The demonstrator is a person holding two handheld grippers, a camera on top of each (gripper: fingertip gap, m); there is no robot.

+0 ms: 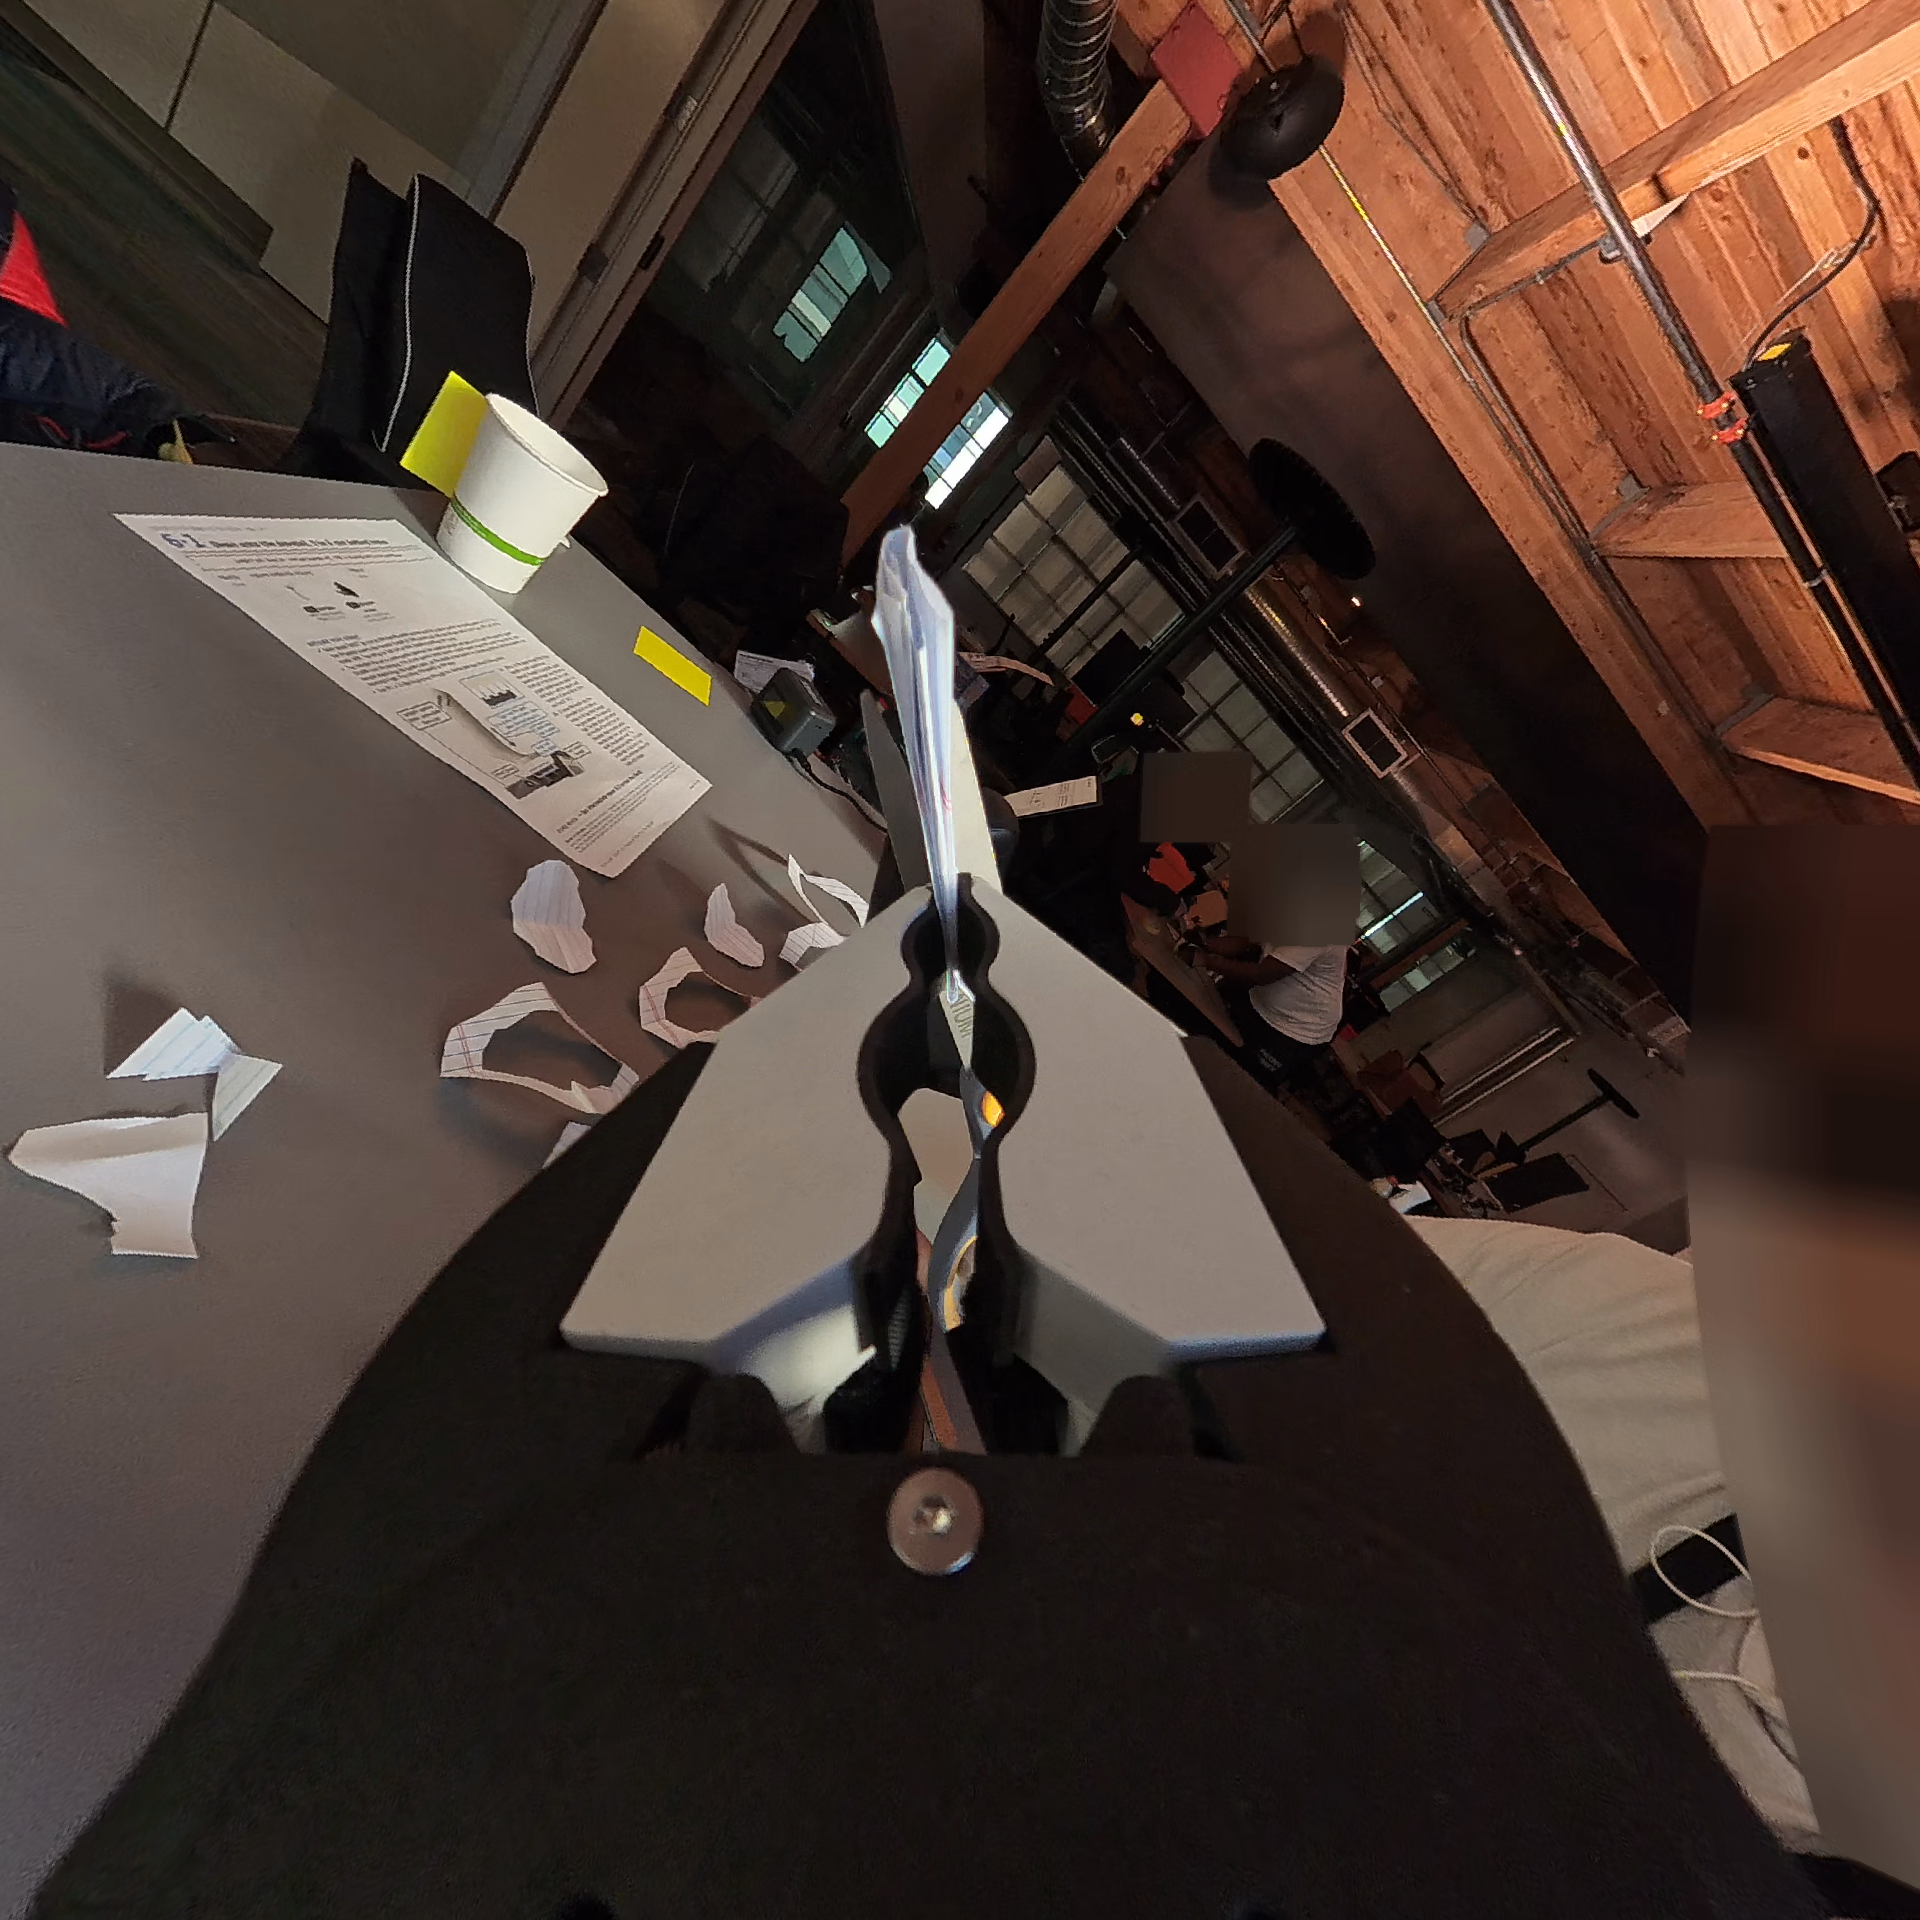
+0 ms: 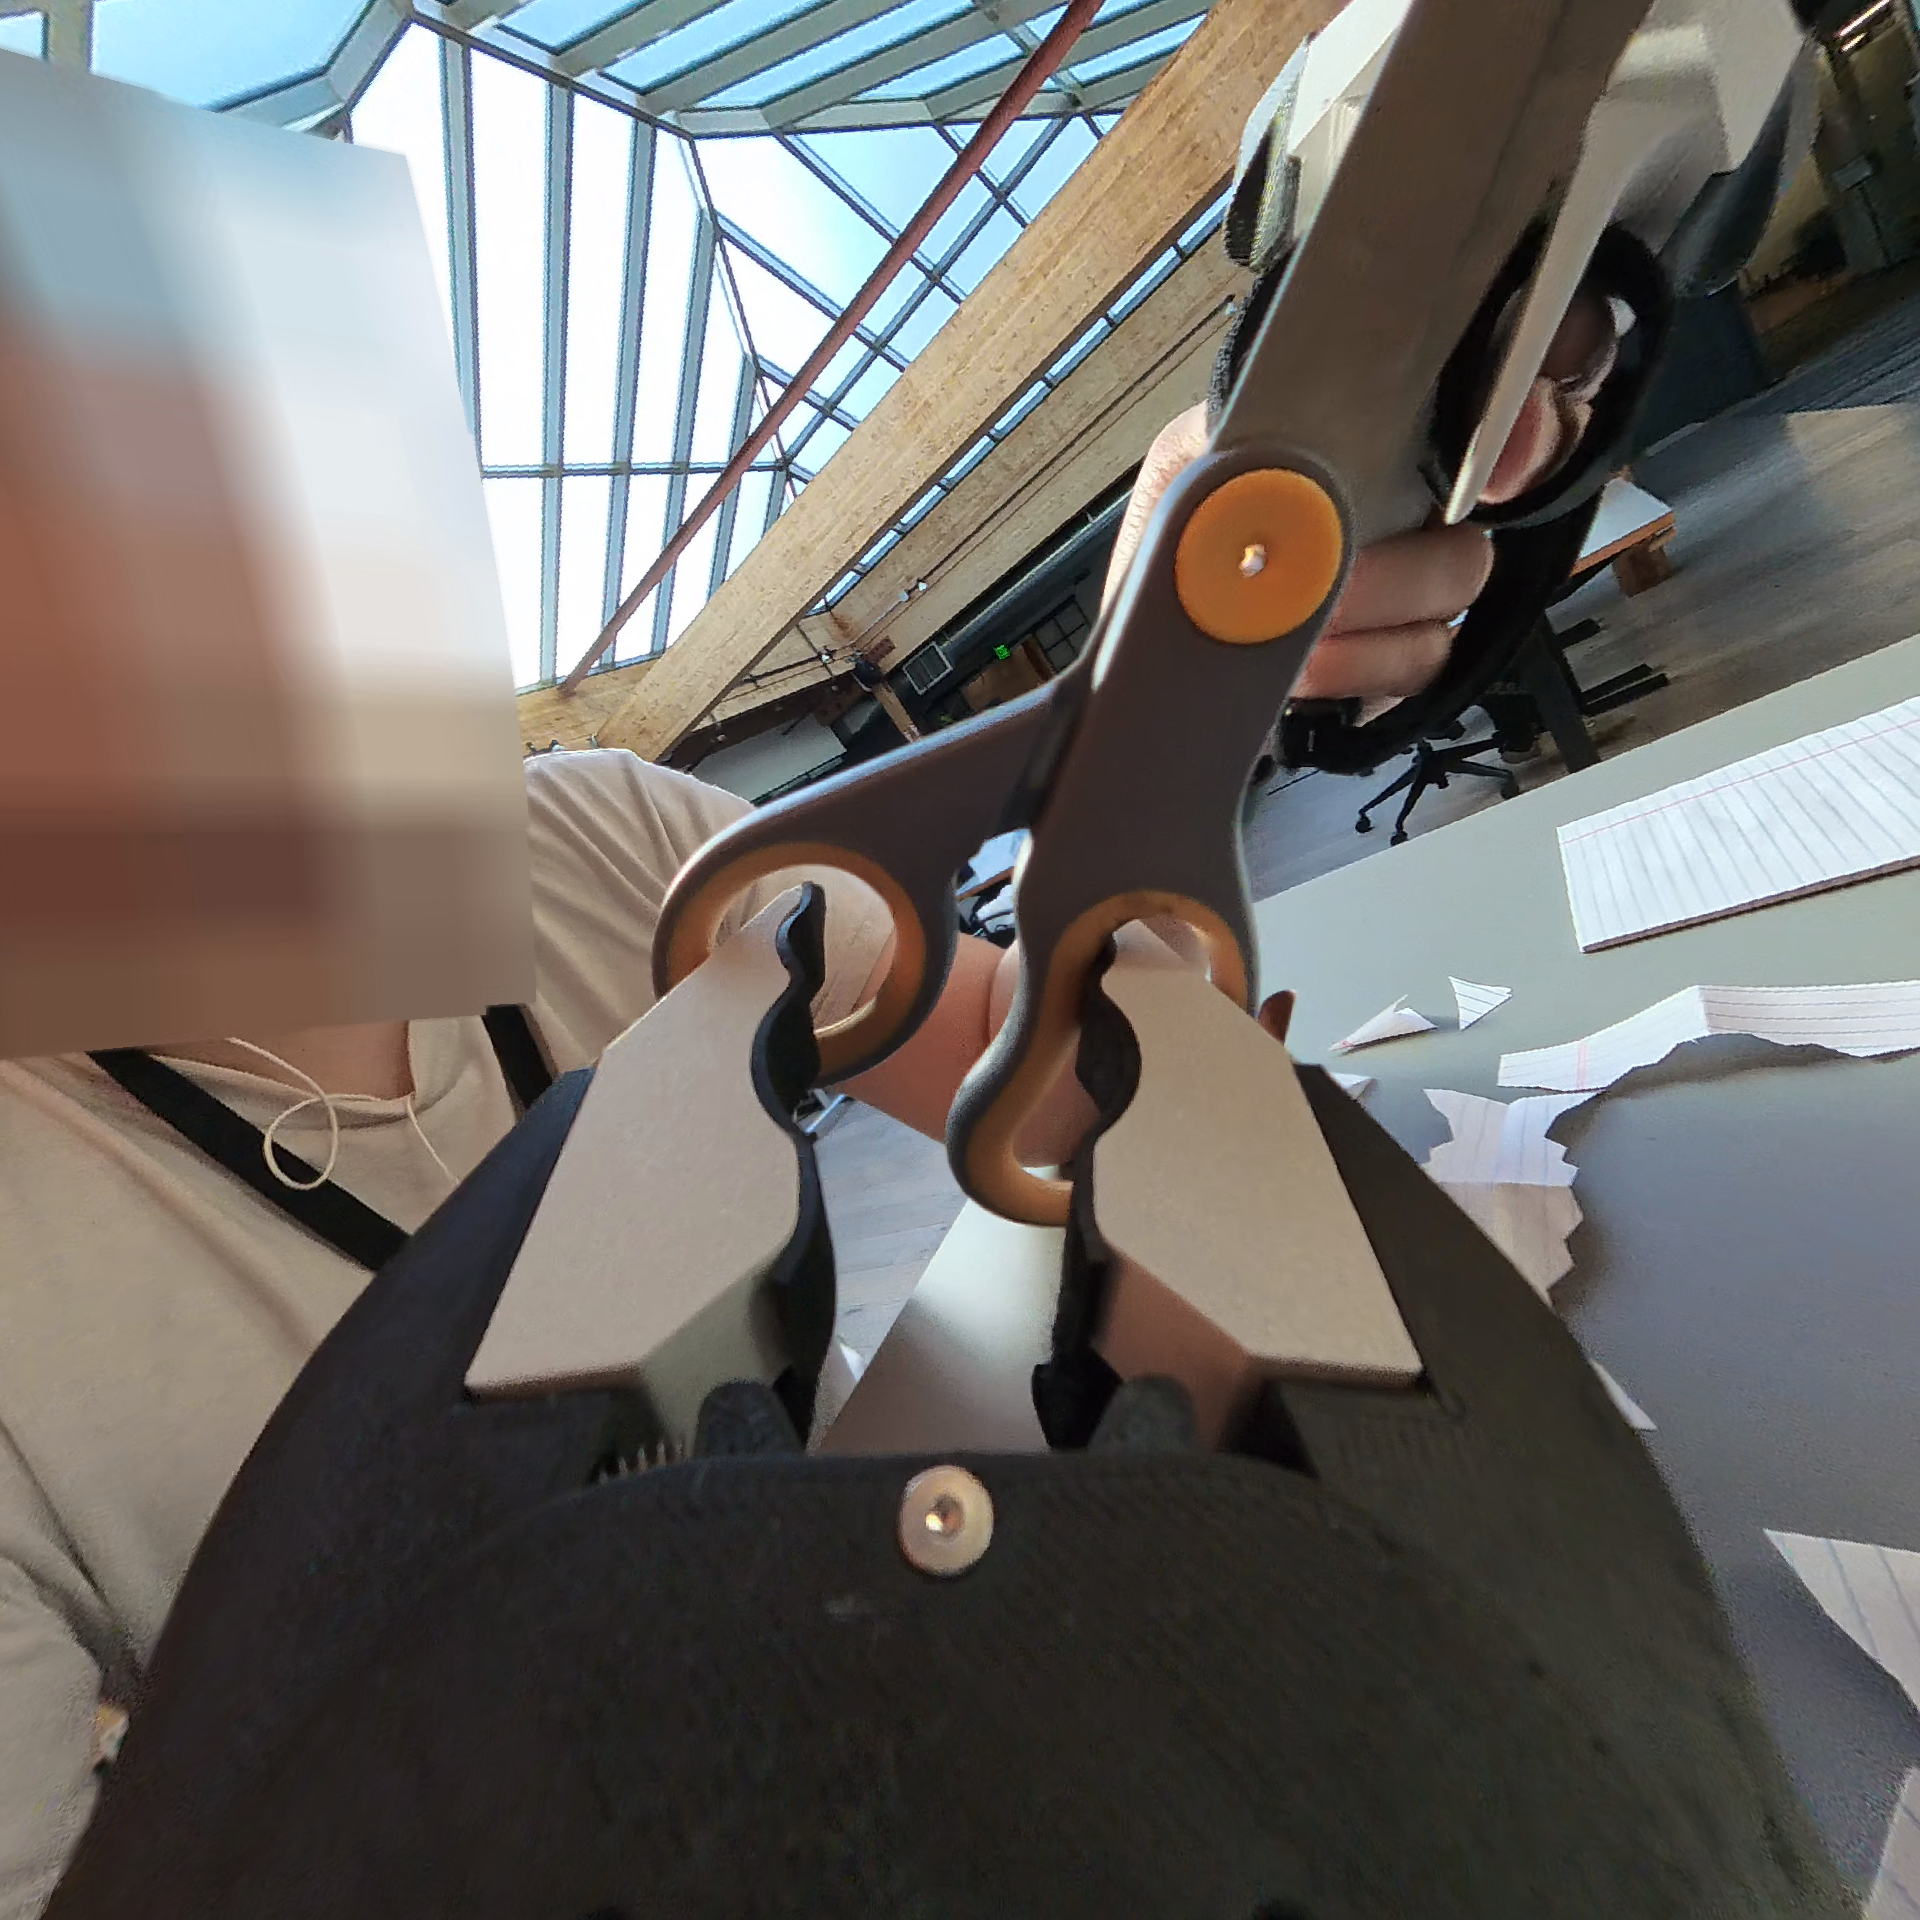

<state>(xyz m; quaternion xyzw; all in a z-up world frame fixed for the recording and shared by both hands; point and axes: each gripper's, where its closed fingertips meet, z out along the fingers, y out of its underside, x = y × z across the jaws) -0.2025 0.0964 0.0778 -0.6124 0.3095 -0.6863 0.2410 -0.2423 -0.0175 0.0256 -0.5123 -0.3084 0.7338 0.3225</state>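
Pinching a thin slip of white paper [image 1: 920,665], the left claw [image 1: 956,904] has its two fingers pressed together, and the slip stands edge-on straight out past the tips. Through the gap between those fingers, a grey and orange part of the scissors [image 1: 977,1117] shows just below the claw. To the claw's left lies the grey table [image 1: 208,831]. Torn and cut scraps of ruled paper [image 1: 551,914] are scattered on it close beside the claw. Farther ahead on that side are a printed sheet [image 1: 416,665], a small yellow note [image 1: 672,663] and a white paper cup [image 1: 520,499] with a green band.

From the right wrist, the right claw [image 2: 961,925] has its fingers spread apart, one fingertip pushed into each orange-lined handle loop of the scissors [image 2: 1257,556]. It grips nothing between the fingers. It carries the scissors from inside the loops, and the handles are parted. The blades run up and away to the claw's upper right, where the left claw [image 2: 1455,312] and the person's hand [image 2: 1403,603] sit just beyond the pivot. Whether the blades touch the paper there I cannot tell. Beside the claw on its right, more ragged ruled scraps [image 2: 1507,1143] lie on the table [image 2: 1714,1247]. Farther ahead, a whole ruled pad [image 2: 1745,821] lies flat and uncut.
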